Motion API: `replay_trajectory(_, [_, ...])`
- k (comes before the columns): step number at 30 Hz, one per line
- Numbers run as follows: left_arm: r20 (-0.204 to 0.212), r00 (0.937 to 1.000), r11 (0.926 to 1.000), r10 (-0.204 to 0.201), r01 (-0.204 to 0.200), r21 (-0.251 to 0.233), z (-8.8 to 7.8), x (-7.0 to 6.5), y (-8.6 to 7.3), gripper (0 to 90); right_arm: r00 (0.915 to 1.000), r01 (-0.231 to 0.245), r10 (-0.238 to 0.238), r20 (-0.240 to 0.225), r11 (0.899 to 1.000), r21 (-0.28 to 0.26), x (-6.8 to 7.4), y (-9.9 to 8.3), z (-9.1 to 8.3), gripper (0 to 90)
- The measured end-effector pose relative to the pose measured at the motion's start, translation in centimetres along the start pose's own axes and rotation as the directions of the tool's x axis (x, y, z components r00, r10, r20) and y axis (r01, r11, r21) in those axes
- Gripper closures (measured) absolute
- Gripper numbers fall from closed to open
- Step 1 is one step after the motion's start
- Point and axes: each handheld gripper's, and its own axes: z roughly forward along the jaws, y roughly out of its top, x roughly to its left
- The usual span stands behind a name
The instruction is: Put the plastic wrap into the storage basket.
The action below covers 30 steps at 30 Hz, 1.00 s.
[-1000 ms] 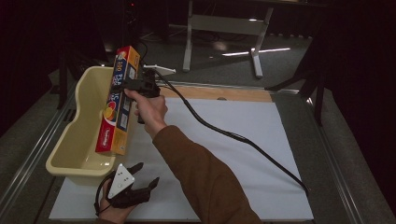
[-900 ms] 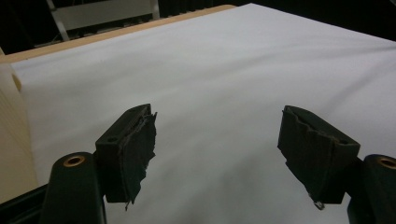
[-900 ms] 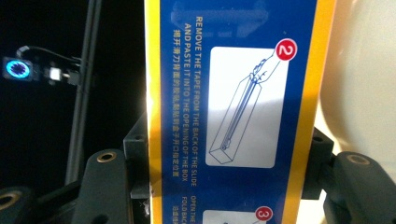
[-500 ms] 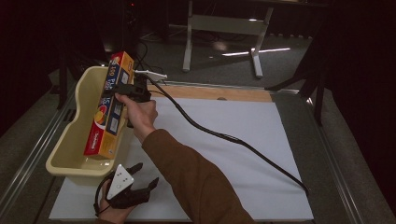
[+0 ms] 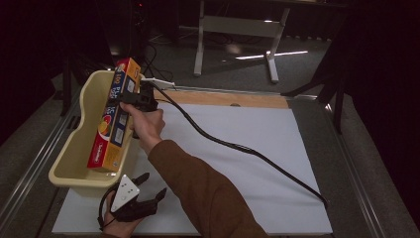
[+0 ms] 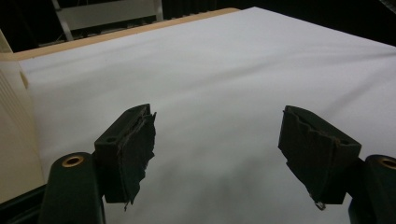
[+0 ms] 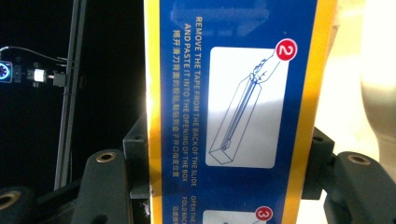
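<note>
box point(image 5: 113, 119) | clamped between right gripper point(image 5: 134, 97) jaws | tilted over tub point(image 5: 74, 148)

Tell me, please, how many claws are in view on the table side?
2. The right claw is shut on the long box over the cream tub; the left claw rests open on the white sheet at the near edge.

- L gripper point(image 6: 217, 154): both black fingers point(image 6: 135, 149) rise from bottom edge, set wide apart, nothing btwn them.
- Pads worn, torn at edges.
- White sheet point(image 6: 224, 79) covers table under & ahead of fingers.
- Cream tub wall point(image 6: 14, 140) at left edge.
- Wooden table strip point(image 6: 116, 32) beyond sheet's far edge; dark bkgd behind.
</note>
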Motion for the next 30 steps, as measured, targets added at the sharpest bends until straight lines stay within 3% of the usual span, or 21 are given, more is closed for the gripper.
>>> replay_trajectory(10, [0.000,1.0000,1.0000,-0.003,0.003,0.001,0.0,0.1,0.0,26.2,0.9994,0.017,-0.017,0.030,1.000,0.003,0.1,-1.0,0.3,38.7])
replay_trajectory(20, [-0.011,0.9999,1.0000,-0.008,0.008,0.001,0.0,0.2,0.0,25.6,0.9972,-0.026,0.024,0.071,0.999,0.033,-0.8,-1.4,1.0,38.5])
replay_trajectory(25, [-0.016,0.9998,0.9999,-0.010,0.010,0.002,-0.1,0.3,0.0,25.6,0.9960,-0.048,0.042,0.079,0.996,0.078,-1.1,-1.0,1.3,38.0])
replay_trajectory(30, [-0.017,0.9998,1.0000,-0.010,0.010,0.001,-0.1,0.3,0.0,25.4,0.9937,-0.047,0.039,0.106,0.996,0.075,-1.1,-1.1,1.4,37.4])
